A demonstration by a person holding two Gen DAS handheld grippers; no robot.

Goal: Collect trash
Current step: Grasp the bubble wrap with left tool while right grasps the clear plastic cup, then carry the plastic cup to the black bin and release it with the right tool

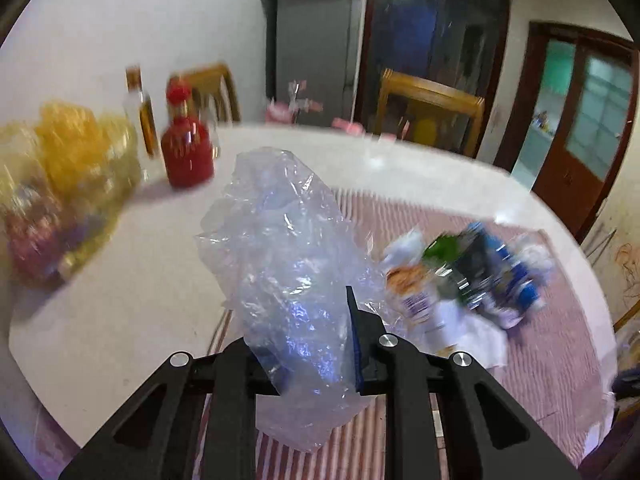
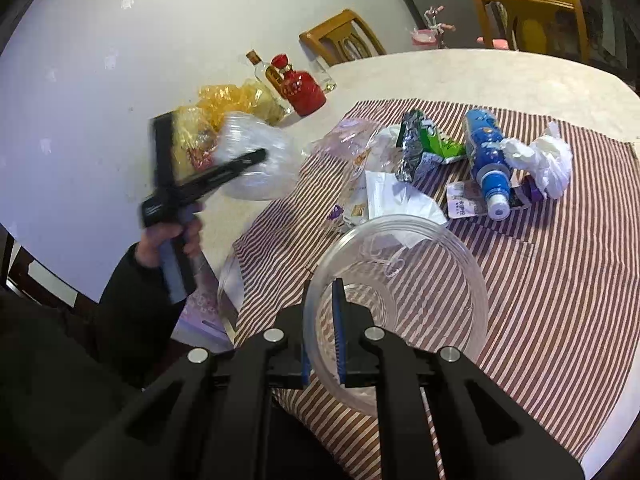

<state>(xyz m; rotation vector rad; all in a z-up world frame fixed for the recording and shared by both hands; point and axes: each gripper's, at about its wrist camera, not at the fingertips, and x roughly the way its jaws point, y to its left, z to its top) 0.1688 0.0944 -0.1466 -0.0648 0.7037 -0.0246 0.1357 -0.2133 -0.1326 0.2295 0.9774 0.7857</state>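
Observation:
My left gripper [image 1: 316, 344] is shut on a crumpled clear plastic bag [image 1: 280, 248] and holds it above the table; it also shows in the right wrist view [image 2: 240, 164] with the bag [image 2: 260, 160] at the left. My right gripper [image 2: 322, 336] is shut on the rim of a clear plastic bowl [image 2: 400, 280], held over the striped cloth [image 2: 560, 280]. Trash lies on the cloth: a blue bottle [image 2: 486, 156], a green wrapper [image 2: 420, 148], white crumpled tissue [image 2: 548, 160], and flat packets [image 2: 384, 196]. The pile is blurred in the left wrist view [image 1: 472, 280].
A red bottle [image 2: 300, 88], a clear bottle [image 2: 260, 68] and a yellow bag of goods [image 2: 232, 108] stand at the table's far left. Wooden chairs [image 2: 528, 12] stand behind the round white table [image 2: 460, 72]. A door [image 1: 580, 120] is at the right.

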